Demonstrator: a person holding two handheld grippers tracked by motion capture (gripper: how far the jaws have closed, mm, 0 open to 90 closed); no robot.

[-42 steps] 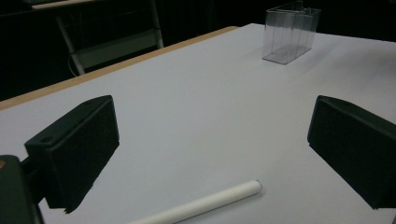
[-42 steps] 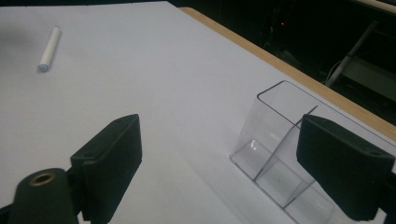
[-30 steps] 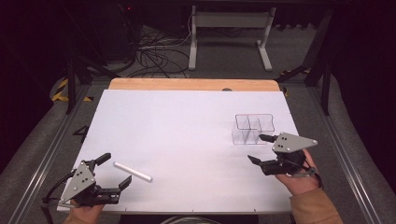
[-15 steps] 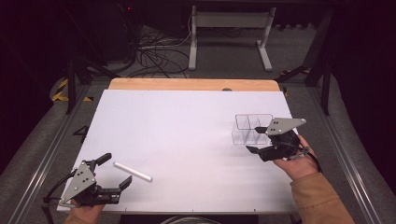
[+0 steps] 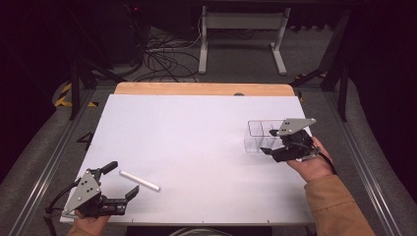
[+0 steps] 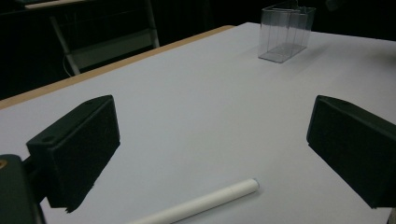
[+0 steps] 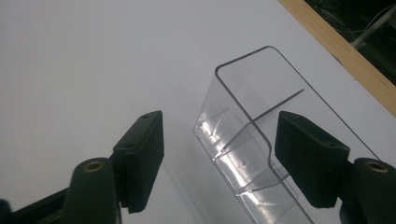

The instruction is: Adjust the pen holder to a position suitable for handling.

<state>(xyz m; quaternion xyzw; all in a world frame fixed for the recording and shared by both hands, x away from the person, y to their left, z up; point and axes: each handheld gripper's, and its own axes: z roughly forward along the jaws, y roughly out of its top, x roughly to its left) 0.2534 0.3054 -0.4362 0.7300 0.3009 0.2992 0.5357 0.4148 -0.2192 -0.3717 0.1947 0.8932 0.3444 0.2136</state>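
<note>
Clear rectangular plastic divided box [image 5: 260, 136]: stands at the white table's [image 5: 196, 142] right side, one wall between the right gripper's [image 5: 272, 149] closing jaws, pads not yet pressing. White cylindrical stick [image 5: 140, 181]: lies just ahead of the left gripper [image 5: 120, 182], jaws spread wide, empty.

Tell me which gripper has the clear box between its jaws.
The right gripper: its jaws straddle the clear box. The left gripper flanks a white stick.

no readable text, no labels, no brands, no numbers
</note>
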